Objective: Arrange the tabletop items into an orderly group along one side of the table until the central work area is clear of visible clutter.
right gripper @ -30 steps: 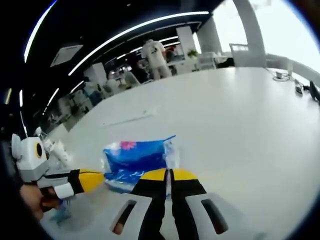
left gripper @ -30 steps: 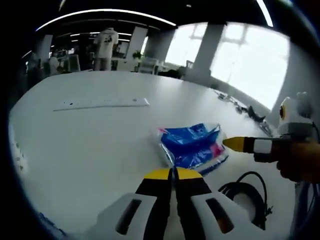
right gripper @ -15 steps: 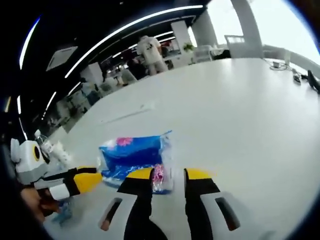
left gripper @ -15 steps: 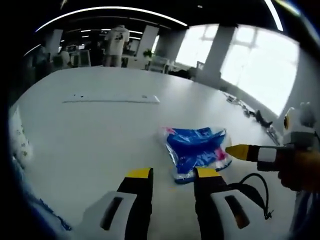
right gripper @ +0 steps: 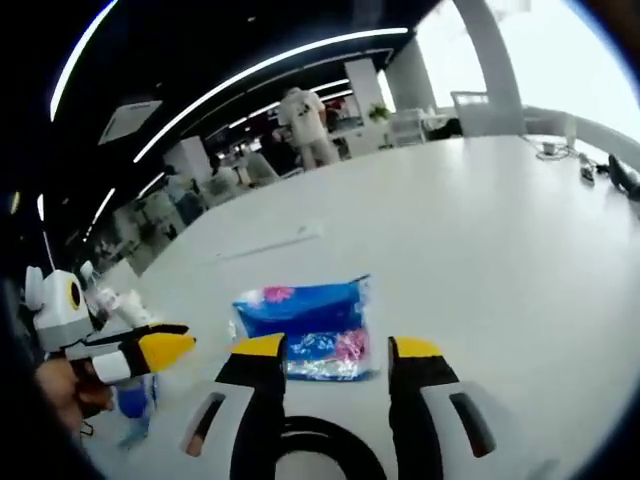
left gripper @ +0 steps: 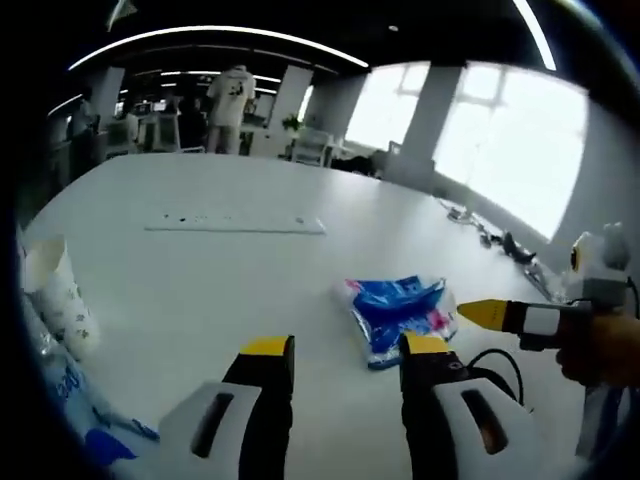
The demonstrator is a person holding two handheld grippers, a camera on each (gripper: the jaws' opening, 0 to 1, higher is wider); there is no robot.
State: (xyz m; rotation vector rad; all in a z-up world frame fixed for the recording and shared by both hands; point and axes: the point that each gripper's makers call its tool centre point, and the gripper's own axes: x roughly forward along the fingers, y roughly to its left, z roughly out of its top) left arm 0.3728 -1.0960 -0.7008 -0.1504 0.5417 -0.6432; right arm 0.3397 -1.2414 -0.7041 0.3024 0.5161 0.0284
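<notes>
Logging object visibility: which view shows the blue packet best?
The right gripper view: the blue packet lies flat, centred just beyond the open jaws. The left gripper view shows it smaller, off to one side, partly behind a jaw.

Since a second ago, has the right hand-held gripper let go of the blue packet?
Yes. The right hand-held gripper has opened and drawn back; the blue packet lies free on the white table.

both views look low across the white table point(left gripper: 200, 290), near, sharing the blue packet point(left gripper: 395, 315).
</notes>
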